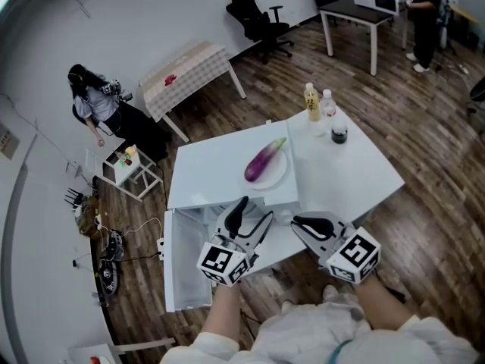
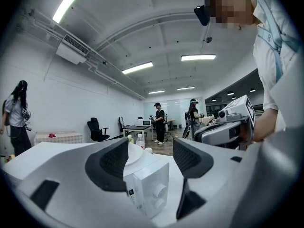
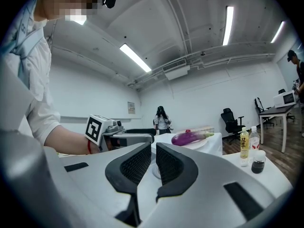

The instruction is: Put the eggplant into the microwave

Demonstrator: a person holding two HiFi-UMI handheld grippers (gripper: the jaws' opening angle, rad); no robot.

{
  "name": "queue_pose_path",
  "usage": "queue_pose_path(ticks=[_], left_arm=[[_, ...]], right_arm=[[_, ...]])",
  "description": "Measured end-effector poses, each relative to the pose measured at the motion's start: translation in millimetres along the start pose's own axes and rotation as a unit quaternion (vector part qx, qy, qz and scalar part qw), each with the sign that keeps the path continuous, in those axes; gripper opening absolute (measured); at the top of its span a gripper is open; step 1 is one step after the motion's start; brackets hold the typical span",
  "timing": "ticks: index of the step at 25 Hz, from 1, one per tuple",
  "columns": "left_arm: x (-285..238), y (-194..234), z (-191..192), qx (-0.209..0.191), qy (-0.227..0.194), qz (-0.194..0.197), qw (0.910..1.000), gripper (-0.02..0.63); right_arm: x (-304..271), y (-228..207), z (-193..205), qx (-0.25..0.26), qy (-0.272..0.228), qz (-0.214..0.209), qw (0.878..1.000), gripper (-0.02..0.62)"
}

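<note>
A purple eggplant [image 1: 264,161] with a green stem lies on a white plate [image 1: 277,176] on top of the white microwave [image 1: 212,174]. The microwave's door [image 1: 186,268] hangs open toward me at the lower left. My left gripper [image 1: 255,212] is open and empty at the microwave's front edge, below the plate. In the left gripper view, the knob panel [image 2: 151,191] shows between the open jaws of the left gripper [image 2: 151,158]. My right gripper [image 1: 297,223] is shut and empty just to its right. The right gripper view shows the eggplant [image 3: 190,137] beyond the right gripper [image 3: 153,163].
A white table [image 1: 356,169] beside the microwave holds a yellow bottle [image 1: 311,102], a clear bottle [image 1: 328,105] and a small dark jar [image 1: 339,135]. People stand at the far left and far right. A checked table [image 1: 189,70], office chairs and another desk stand further back.
</note>
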State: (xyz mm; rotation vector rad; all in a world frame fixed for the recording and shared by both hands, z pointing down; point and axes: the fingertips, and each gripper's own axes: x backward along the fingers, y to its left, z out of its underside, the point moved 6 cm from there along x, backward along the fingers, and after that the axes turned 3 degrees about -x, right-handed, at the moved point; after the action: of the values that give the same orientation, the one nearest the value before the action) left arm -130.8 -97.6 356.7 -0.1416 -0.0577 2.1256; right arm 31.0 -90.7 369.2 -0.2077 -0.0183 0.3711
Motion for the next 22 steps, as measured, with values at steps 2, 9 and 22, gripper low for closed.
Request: queue_pose_path(ticks=[2,9,22], left_arm=[[-3.8,4.0,-0.6,0.002,-0.001,-0.001,1.0000,0.299],[-17.4,17.5,-2.2,-0.001,0.000,-0.004,1.0000,0.323],[-35.5,48.1,2.0,-0.014,0.043,-0.024,0.9987,0.325]], right_arm=[[-0.4,-2.1,-0.2,0.000,-0.001,0.003,1.000,0.037],[-5.6,-9.1,0.9,-0.002,0.003,0.007,1.000,0.037],[-16.8,-17.2,2.8,-0.006,0.005,0.014,1.000,0.037]])
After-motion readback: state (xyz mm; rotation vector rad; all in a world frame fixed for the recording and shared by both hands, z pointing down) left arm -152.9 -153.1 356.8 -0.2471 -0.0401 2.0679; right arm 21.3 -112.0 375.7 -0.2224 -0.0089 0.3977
